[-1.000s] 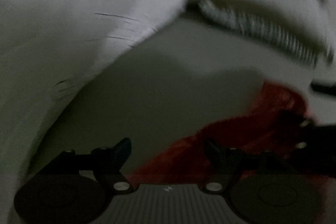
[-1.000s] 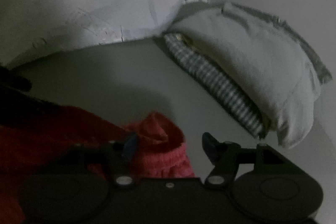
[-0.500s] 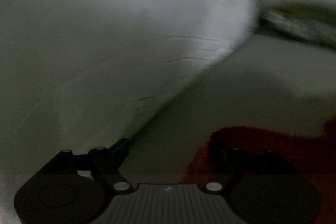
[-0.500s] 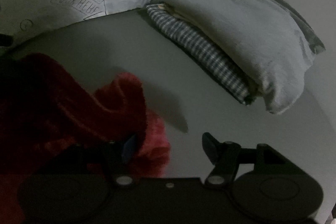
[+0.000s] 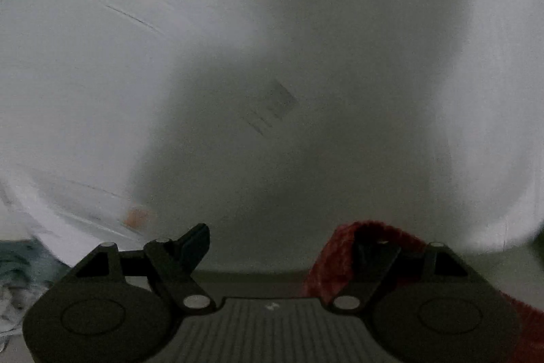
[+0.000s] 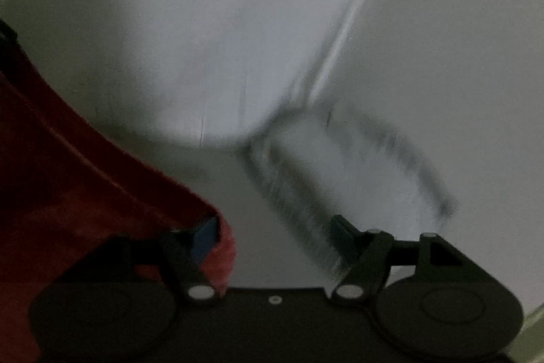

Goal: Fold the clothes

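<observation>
Red garment: thick, fuzzy knit with a rolled edge. It drapes over the left finger of the right gripper, whose jaws stand wide apart, clamping nothing. In the left wrist view the same red cloth wraps the right finger of the left gripper, jaws likewise spread. Smooth white bag fills the background. Folded pile blurred, striped edge.
</observation>
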Demonstrator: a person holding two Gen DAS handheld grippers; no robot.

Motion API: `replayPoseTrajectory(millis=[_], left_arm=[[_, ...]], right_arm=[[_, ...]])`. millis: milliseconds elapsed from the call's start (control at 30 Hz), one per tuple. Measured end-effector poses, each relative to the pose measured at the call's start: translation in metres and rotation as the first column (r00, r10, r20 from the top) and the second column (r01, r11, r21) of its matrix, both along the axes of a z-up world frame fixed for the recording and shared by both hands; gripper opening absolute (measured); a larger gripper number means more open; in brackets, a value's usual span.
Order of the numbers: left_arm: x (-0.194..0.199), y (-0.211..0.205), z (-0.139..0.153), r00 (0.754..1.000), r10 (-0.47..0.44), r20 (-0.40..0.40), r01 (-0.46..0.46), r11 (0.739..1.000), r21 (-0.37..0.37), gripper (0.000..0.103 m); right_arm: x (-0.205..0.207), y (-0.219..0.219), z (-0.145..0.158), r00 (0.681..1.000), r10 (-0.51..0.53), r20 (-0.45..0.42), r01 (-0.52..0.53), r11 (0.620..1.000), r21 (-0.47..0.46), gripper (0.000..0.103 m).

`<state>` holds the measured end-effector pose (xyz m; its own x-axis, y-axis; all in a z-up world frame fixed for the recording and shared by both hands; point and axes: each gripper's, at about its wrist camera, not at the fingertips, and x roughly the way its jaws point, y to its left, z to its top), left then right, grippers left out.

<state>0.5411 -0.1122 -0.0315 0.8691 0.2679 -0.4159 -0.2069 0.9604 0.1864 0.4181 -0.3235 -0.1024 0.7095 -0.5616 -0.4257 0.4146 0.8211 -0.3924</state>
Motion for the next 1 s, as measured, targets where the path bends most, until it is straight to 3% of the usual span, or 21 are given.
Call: replayPoseTrajectory(millis=[67, 133, 200, 267, 333, 433, 533, 667, 767, 833, 900, 933, 1000], left_arm=[[-0.037, 0.029, 0.042, 0.994, 0.028, 0.109, -0.026, 0.999, -0.024, 0.082], [-0.072, 0.053, 0.079, 0.975, 0.053, 0.215, -0.046, 0.998, -0.038, 0.082], [-0.112, 0.073, 0.116, 0.941, 0.086, 0.327, -0.066, 0.995, -0.072, 0.083], [-0.157, 0.091, 0.146, 0.893, 0.121, 0.434, -0.08, 0.99, -0.112, 0.085], [-0.203, 0.109, 0.167, 0.836, 0.151, 0.528, -0.095, 0.987, -0.132, 0.09], [-0.257, 0.125, 0.177, 0.793, 0.171, 0.585, -0.113, 0.984, -0.135, 0.092], [-0.296, 0.125, 0.173, 0.78, 0.208, 0.59, -0.174, 0.978, -0.115, 0.092], [-0.342, 0.125, 0.163, 0.798, 0.247, 0.549, -0.235, 0.967, -0.094, 0.092], [-0.363, 0.117, 0.146, 0.848, 0.276, 0.453, -0.273, 0.959, -0.074, 0.092], [-0.366, 0.108, 0.113, 0.898, 0.298, 0.323, -0.31, 0.95, -0.013, 0.092], [-0.365, 0.106, 0.066, 0.933, 0.315, 0.175, -0.321, 0.947, 0.01, 0.092], [-0.362, 0.107, 0.04, 0.945, 0.316, 0.08, -0.317, 0.948, 0.01, 0.091], [-0.355, 0.109, -0.017, 0.946, 0.31, -0.095, -0.313, 0.95, -0.012, 0.09]], right_arm=[[-0.017, 0.016, 0.033, 0.991, 0.039, 0.126, -0.033, 0.998, -0.05, 0.072], [-0.036, 0.029, 0.071, 0.963, 0.085, 0.256, -0.066, 0.994, -0.082, 0.072], [-0.059, 0.043, 0.11, 0.913, 0.131, 0.386, -0.091, 0.988, -0.121, 0.072], [-0.089, 0.057, 0.147, 0.842, 0.173, 0.512, -0.101, 0.981, -0.166, 0.072], [-0.113, 0.069, 0.164, 0.793, 0.206, 0.573, -0.107, 0.973, -0.202, 0.075], [-0.146, 0.085, 0.18, 0.736, 0.257, 0.626, -0.122, 0.96, -0.251, 0.075], [-0.18, 0.095, 0.175, 0.717, 0.306, 0.627, -0.151, 0.945, -0.289, 0.075], [-0.221, 0.1, 0.168, 0.716, 0.374, 0.59, -0.218, 0.922, -0.319, 0.075], [-0.225, 0.09, 0.133, 0.78, 0.398, 0.482, -0.313, 0.916, -0.25, 0.075], [-0.226, 0.083, 0.108, 0.816, 0.417, 0.4, -0.371, 0.909, -0.19, 0.075], [-0.228, 0.077, 0.083, 0.841, 0.439, 0.315, -0.422, 0.898, -0.124, 0.075], [-0.228, 0.073, 0.071, 0.85, 0.451, 0.272, -0.444, 0.892, -0.09, 0.075], [-0.23, 0.066, 0.046, 0.86, 0.476, 0.185, -0.482, 0.876, -0.017, 0.074]])
